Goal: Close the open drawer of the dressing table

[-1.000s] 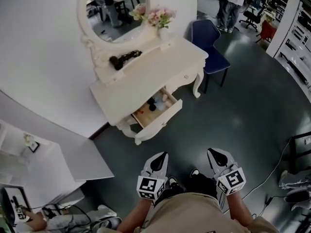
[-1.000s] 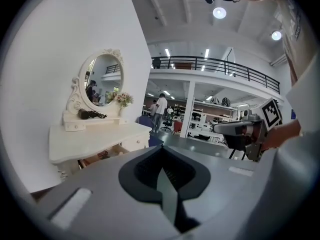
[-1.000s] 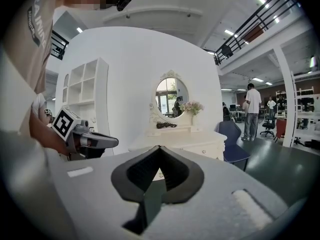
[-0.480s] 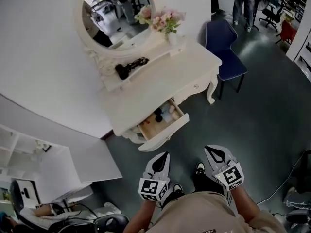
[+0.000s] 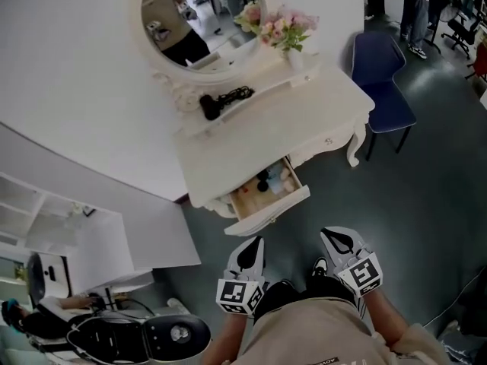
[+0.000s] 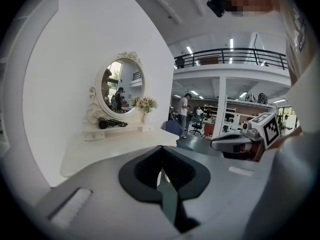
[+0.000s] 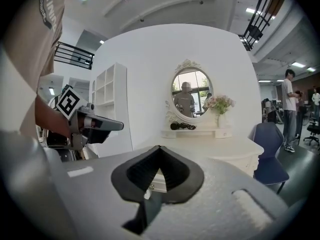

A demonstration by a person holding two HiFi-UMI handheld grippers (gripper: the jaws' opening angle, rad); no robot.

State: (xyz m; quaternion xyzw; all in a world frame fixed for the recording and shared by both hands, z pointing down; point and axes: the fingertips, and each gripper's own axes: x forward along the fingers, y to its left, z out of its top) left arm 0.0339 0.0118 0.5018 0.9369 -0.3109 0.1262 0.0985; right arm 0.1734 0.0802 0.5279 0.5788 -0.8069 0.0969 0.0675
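Observation:
The white dressing table (image 5: 304, 120) stands against the white wall, with an oval mirror (image 5: 202, 17) on top. Its left drawer (image 5: 272, 210) is pulled out, with small items showing inside. Both grippers hang low in front of the person's body, a short way from the drawer front and not touching it. My left gripper (image 5: 252, 245) is shut with nothing in it, and so is my right gripper (image 5: 335, 236). In the left gripper view the left gripper (image 6: 161, 154) points at the tabletop (image 6: 115, 146). In the right gripper view the right gripper (image 7: 159, 151) points at the table (image 7: 220, 151).
A black hair dryer (image 5: 224, 99) lies on the table's small shelf beside a vase of pink flowers (image 5: 285, 29). A blue chair (image 5: 388, 82) stands right of the table. White shelving (image 5: 68, 234) and a black office chair (image 5: 156, 339) are at the left. People stand at the far right (image 5: 415, 10).
The table and its open drawer have come nearer in the head view and shifted right. Both grippers stay shut and keep their place in front of the body.

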